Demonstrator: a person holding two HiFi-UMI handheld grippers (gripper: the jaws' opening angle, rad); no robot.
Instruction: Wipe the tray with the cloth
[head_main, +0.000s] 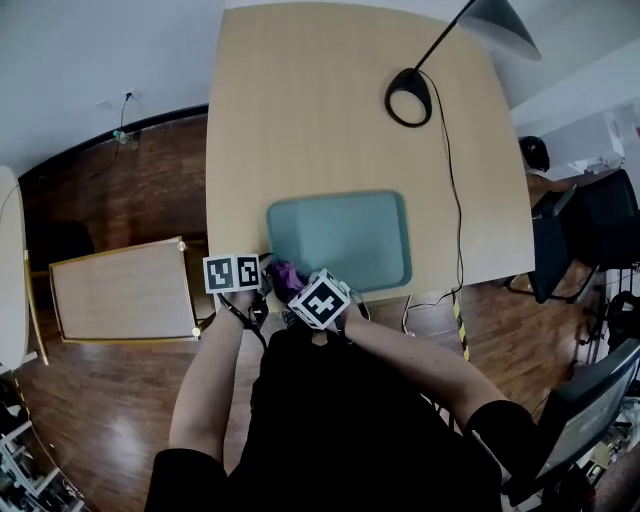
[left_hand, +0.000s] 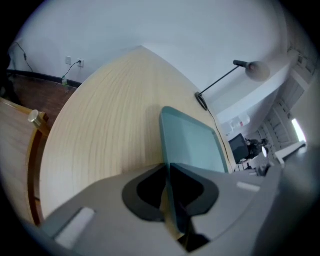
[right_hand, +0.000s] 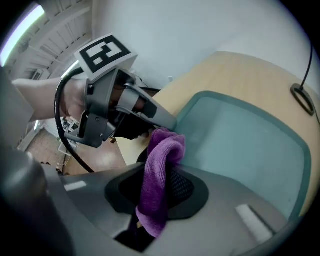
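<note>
Left gripper (left_hand: 168, 172) pinches the flat teal plastic tray (left_hand: 192, 142) by its rim, right gripper (right_hand: 159, 170) clamps the purple towelling cloth (right_hand: 162, 150); hard strokes might yank the tray free.

lamp head (head_main: 503, 24) cut off; cloth (head_main: 284, 274) seemingly mostly hidden.

**Head view:** above the person, facing steeply down on the whole table (head_main: 300, 100) from farthest off. **Left gripper view:** just behind its jaws, facing along them over the tray (left_hand: 192, 142) ahead. **Right gripper view:** equally close, with the tray ahead and right of its jaws. All three views share the tray.
</note>
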